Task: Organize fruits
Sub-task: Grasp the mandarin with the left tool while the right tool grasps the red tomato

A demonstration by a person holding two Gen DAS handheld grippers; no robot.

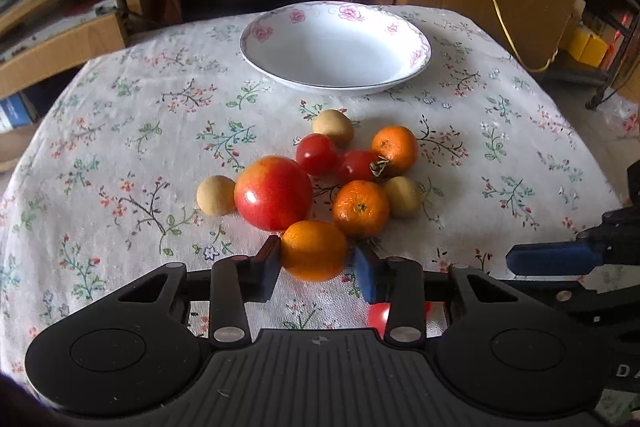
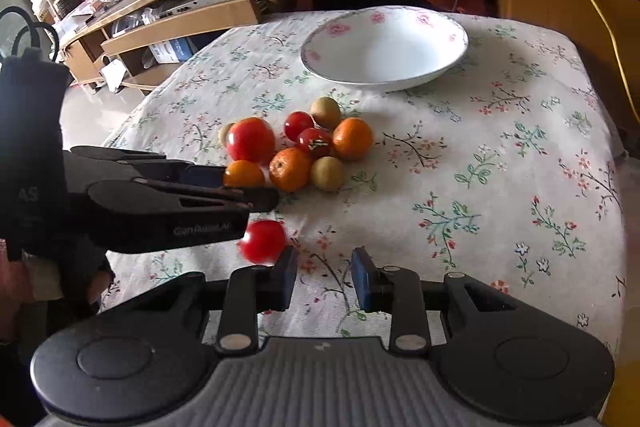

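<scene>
A table under a flowered cloth point(image 1: 120, 147) was seen from both grippers. A white bowl point(image 1: 280, 77) with pink roses on its rim was set near the far edge of the table, and nothing was lying in it. The fruit was gathered in a cluster toward the middle of the table, well apart from the bowl. In it were a big red fruit point(image 1: 273, 191), two small tomatoes point(image 1: 316, 153), two oranges point(image 1: 361, 207) and three pale round fruits point(image 1: 216, 195).

At the near side of that cluster the nearest orange point(image 1: 314, 251) was flanked by the jaws of the left gripper point(image 1: 318, 259). One pad was laid against its side and the other was just beside it. Whether the orange was truly squeezed could not be told, as the edge there was blurred. It appeared to be resting on the cloth and touching the big red fruit.

The right gripper point(image 2: 324, 279) was held over bare cloth toward the near edge. Its jaws were left narrowly apart and nothing was grasped between them. A loose tomato point(image 2: 262, 241) was seen just beside the outer face of one finger, apart from the cluster.
</scene>
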